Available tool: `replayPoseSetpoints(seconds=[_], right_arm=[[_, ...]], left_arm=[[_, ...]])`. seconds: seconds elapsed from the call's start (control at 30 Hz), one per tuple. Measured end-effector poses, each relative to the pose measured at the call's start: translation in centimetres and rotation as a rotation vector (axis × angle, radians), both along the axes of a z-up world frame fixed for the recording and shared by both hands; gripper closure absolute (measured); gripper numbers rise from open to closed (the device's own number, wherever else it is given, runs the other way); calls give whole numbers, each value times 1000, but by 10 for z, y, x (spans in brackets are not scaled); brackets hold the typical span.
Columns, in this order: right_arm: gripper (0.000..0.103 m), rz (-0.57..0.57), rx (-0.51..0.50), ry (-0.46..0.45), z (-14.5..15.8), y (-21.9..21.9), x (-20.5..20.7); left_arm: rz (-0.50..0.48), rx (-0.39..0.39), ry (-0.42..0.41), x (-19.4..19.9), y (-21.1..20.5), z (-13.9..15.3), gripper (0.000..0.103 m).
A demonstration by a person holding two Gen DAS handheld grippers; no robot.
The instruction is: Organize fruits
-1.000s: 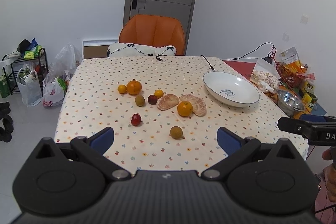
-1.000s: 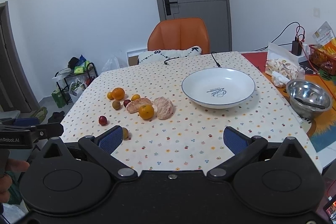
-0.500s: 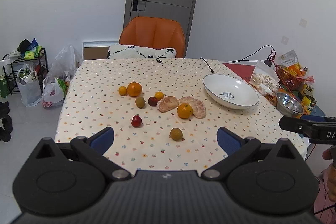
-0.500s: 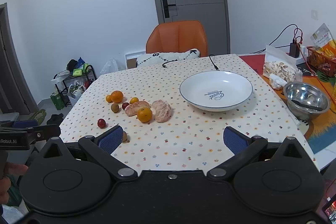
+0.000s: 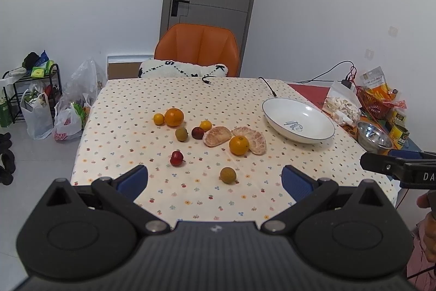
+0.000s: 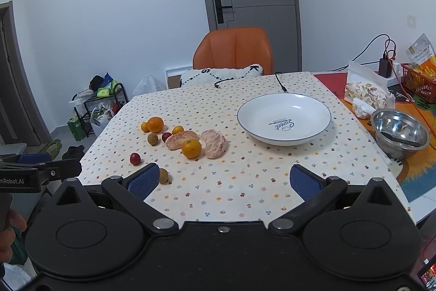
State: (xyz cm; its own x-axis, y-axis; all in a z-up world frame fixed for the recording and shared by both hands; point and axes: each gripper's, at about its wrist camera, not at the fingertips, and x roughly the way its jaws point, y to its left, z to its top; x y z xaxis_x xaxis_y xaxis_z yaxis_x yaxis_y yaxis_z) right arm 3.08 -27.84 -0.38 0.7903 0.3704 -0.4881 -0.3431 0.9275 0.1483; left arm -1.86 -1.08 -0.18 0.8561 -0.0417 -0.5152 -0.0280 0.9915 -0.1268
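Fruit lies scattered on the desk [image 5: 130, 111], none yet in the white plate [image 6: 283, 102] at the right. Your left claw [image 5: 215, 177] and right claw [image 6: 222, 179] both hang wide and empty over the near edge, likely lined up for a first pick. The greenish-brown fruit [image 5: 227, 175] sits nearest your left claw, the red fruit [image 5: 177, 158] just beyond it. The peeled citrus halves [image 5: 217, 136] touch an orange [image 5: 239, 145], so start with the loose ones.
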Motion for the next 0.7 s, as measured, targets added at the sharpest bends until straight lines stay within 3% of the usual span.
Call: replayPoseSetpoints(seconds=[0.7], right_arm=[[0, 9, 14, 13, -2, 5, 7]], left_arm=[[-29, -14, -31, 3, 2, -1, 0]])
